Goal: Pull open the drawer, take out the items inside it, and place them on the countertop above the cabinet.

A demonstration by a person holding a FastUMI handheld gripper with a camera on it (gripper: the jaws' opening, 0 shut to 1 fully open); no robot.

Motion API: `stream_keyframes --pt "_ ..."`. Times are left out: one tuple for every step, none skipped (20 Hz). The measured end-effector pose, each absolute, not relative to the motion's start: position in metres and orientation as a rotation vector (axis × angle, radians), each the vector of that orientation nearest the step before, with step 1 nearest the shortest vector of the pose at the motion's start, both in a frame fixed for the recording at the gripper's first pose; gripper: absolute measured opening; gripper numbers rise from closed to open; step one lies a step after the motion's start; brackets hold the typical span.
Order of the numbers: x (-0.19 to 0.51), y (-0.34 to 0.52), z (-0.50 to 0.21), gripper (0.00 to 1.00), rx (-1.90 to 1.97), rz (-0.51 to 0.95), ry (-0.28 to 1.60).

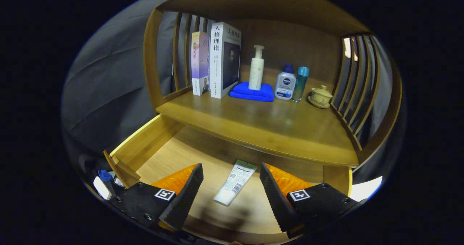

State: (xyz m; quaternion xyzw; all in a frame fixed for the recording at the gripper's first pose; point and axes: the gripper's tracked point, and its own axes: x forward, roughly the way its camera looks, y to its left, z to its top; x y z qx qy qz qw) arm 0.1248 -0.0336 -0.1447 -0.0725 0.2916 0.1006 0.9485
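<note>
Gripper [231,187] jaws spread wide over open drawer [145,143]; tube [235,182] lies flat between them.

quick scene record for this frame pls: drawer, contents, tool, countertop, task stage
drawer: drawer pulled open under the countertop
contents: one tube lying flat on the drawer floor
tool: tool open, one finger either side of the tube, not touching it
countertop: countertop holds two books, pump bottle on a blue cloth, two small bottles, lidded cup; front part bare
task stage: drawer opened; tube not yet grasped
</note>
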Motion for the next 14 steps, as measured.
stream_keyframes --pt "0.130 -0.033 -0.144 0.98 -0.136 0.201 0.604" --pt "0.137 -0.032 -0.148 0.98 -0.132 0.202 0.614" --pt "0.141 -0.032 -0.154 0.98 -0.134 0.201 0.642" --pt "0.143 -0.034 -0.162 0.98 -0.142 0.200 0.680" --pt "0.144 -0.035 -0.170 0.98 -0.152 0.202 0.715" --pt "0.146 -0.032 -0.178 0.98 -0.149 0.210 0.752" --pt "0.146 -0.030 -0.186 0.98 -0.129 0.219 0.796" --pt "0.149 -0.027 -0.192 0.98 -0.098 0.228 0.830" --pt "0.149 -0.025 -0.195 0.98 -0.072 0.234 0.867" --pt "0.146 -0.025 -0.203 0.98 -0.052 0.233 0.924" --pt "0.143 -0.025 -0.209 0.98 -0.030 0.231 0.979" --pt "0.143 -0.027 -0.217 0.98 -0.024 0.230 1.019" --pt "0.143 -0.031 -0.221 0.96 -0.047 0.222 1.045" --pt "0.144 -0.036 -0.223 0.95 -0.078 0.218 1.056"
